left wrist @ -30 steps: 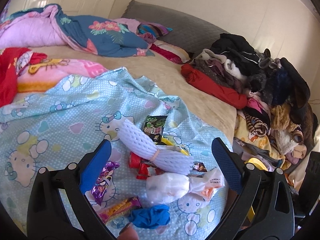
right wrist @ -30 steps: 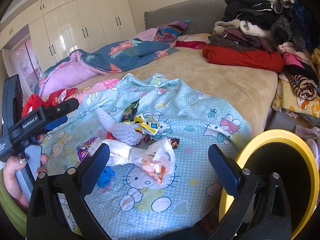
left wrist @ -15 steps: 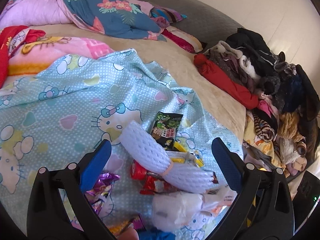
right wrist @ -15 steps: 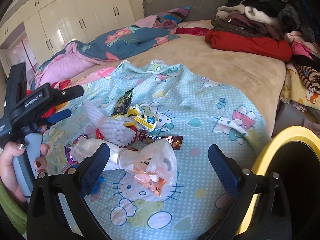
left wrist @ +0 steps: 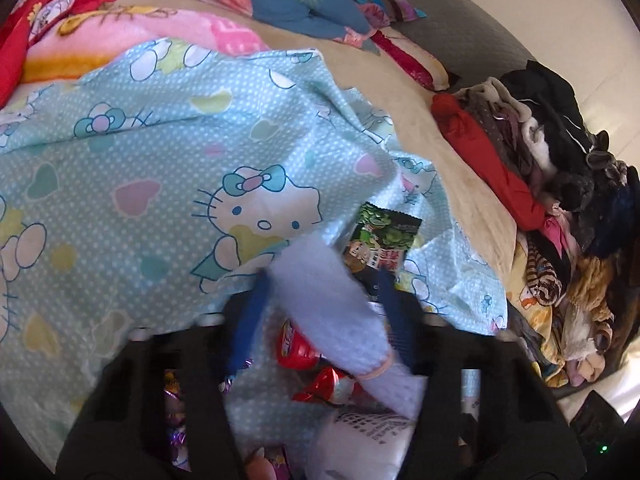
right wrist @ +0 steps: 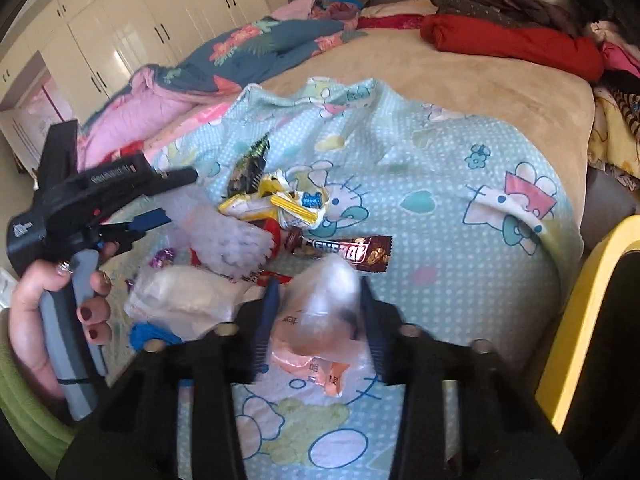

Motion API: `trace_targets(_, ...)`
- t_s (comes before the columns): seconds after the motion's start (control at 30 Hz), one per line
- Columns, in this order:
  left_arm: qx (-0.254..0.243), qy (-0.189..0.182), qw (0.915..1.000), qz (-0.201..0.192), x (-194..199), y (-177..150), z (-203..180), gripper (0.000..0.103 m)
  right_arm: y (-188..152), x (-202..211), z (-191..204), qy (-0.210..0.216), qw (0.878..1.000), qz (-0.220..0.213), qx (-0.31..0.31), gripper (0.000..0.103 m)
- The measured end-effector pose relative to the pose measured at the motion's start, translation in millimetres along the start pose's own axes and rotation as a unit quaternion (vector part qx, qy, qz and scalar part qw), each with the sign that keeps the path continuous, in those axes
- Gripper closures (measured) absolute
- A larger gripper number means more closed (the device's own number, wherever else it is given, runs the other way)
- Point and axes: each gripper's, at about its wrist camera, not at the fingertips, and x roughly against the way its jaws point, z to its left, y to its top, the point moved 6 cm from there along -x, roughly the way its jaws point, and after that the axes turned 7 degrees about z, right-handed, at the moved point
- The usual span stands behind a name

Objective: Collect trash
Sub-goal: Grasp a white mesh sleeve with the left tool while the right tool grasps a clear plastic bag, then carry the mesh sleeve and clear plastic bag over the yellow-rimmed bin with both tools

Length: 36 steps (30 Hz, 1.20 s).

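Observation:
A white foam net sleeve lies among wrappers on the Hello Kitty sheet. My left gripper straddles it, jaws closing, blue pads touching both its sides. From the right wrist view the left gripper reaches in over the foam sleeve. My right gripper is closing on a crumpled clear plastic bag, which bulges up between the pads. Around them lie a green snack packet, red wrappers, a brown chocolate wrapper, yellow wrappers and a white bag.
A yellow-rimmed bin stands off the bed's right edge. A heap of clothes fills the far right of the bed. Pink and blue quilts lie at the back. A hand holds the left gripper's handle.
Both grippers have come down and forward over the trash. Their jaws, wide apart before, have closed in: the left around the foam sleeve, the right around the plastic bag.

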Motion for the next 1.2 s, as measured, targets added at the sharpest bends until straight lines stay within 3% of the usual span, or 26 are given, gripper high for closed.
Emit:
trace_targets(0.07,-0.007,-0.009,0.9999,-0.008,7,-3,-5,0.081,-1,9,3,0.0,1.0,-0.011,0.006,0.072)
trace_targets(0.23,-0.026,-0.023,0.9981,-0.05,35,-3,-21,0.089,1,32,8,-0.005,0.999,-0.043,0.026,0.073)
trace_targets(0.63,-0.055,-0.061,0.9877,-0.133,114,2,-54,0.091,4,94,4,-0.003,0.994,-0.106,0.011,0.073)
trace_targets(1.2,-0.087,-0.077,0.9806,-0.158,144,-10,-87,0.092,-6,144,-8,-0.014,0.99,-0.139,0.006,0.073)
